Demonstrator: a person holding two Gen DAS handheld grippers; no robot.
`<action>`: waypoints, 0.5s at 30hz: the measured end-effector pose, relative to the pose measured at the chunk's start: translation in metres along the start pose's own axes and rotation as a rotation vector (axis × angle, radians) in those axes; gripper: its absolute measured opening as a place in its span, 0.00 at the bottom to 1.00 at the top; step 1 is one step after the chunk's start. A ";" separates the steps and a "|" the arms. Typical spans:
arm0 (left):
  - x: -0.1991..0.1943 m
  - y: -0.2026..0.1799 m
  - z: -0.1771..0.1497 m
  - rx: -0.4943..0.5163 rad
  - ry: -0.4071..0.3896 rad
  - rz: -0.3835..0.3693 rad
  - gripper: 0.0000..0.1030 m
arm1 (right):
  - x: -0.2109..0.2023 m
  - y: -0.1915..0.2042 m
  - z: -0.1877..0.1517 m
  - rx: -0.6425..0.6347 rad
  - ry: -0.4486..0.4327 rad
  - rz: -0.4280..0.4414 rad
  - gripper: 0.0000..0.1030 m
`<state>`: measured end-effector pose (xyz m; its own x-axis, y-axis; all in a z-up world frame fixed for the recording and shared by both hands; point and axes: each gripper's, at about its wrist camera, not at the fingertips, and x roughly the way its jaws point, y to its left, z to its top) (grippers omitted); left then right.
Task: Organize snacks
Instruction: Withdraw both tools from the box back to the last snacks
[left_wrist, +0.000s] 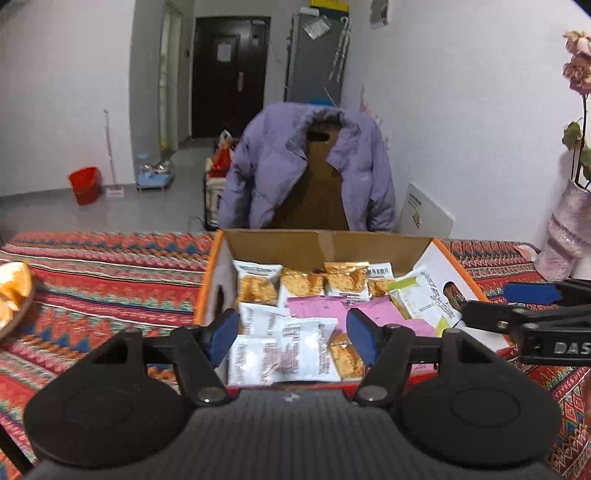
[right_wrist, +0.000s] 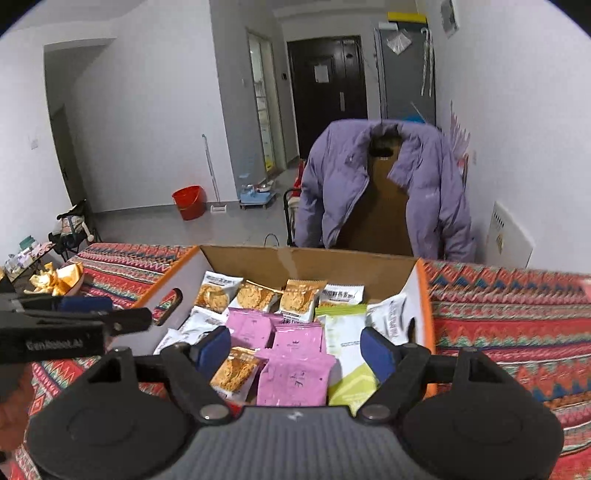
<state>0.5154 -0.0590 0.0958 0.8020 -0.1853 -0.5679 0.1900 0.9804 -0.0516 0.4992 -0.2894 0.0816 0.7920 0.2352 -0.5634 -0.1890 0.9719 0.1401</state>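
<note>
In the left wrist view, the left gripper (left_wrist: 293, 332) fills the lower centre of the frame with its blue-padded fingers spread wide and nothing between them, poised over the near edge of the cardboard box (left_wrist: 325, 243). The box sits at mid-frame on a red patterned cloth (left_wrist: 110, 266) and holds the snacks: gold cracker packets (left_wrist: 303, 282) in a row along the far wall, white packets (left_wrist: 288, 350) at the near left, pink packets (left_wrist: 373, 310) in the middle and a green-and-white packet (left_wrist: 417, 295) toward the right side. The right gripper (right_wrist: 297, 347) appears in its own view at lower centre, fingers likewise parted and holding nothing, above the pink packets. A purple jacket (left_wrist: 314, 166) hangs over a chair at upper centre, behind the box. A red bucket (left_wrist: 85, 184) stands on the floor at the left.
</note>
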 end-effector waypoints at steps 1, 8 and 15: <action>-0.009 0.001 -0.002 0.004 -0.007 0.003 0.66 | -0.009 0.001 -0.002 -0.008 -0.002 -0.001 0.77; -0.087 0.016 -0.041 0.016 -0.061 0.035 0.71 | -0.082 0.020 -0.036 -0.057 -0.034 0.011 0.79; -0.179 0.020 -0.119 0.029 -0.152 0.098 0.77 | -0.164 0.057 -0.107 -0.170 -0.104 0.035 0.84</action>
<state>0.3084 0.0021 0.0992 0.8935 -0.0995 -0.4378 0.1216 0.9923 0.0226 0.2963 -0.2718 0.0950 0.8373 0.2756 -0.4723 -0.3059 0.9520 0.0131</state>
